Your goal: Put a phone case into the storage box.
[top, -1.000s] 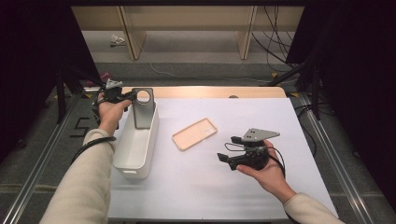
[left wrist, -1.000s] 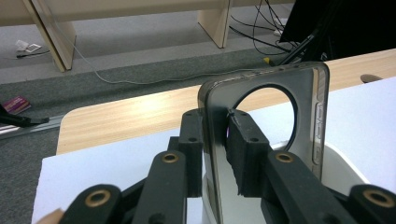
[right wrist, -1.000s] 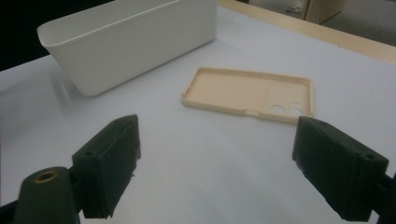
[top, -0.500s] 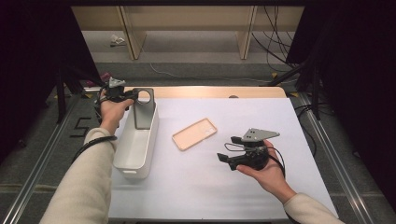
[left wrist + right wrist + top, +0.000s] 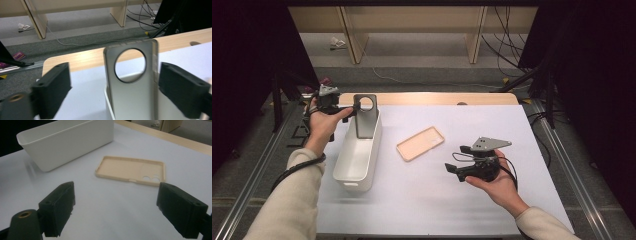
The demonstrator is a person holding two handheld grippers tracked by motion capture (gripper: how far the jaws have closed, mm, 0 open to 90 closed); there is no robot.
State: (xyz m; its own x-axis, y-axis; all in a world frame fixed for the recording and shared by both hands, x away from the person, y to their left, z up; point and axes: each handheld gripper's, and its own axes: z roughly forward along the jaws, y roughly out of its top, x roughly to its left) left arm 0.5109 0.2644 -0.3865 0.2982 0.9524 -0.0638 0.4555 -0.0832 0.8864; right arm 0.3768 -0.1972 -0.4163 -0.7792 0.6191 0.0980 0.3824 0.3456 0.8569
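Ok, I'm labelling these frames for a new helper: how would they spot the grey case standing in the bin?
Start at the white table and find the long white bin along its left side. At the bin's far end, by the left gripper, a grey phone case stands upright. Unlike the tan case lying flat on the table, it is grey with one big round hole near its top.

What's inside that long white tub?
A grey phone case with a round hole stands upright at the far end of the white tub. Its foot is hidden by the wall; the rest looks empty.
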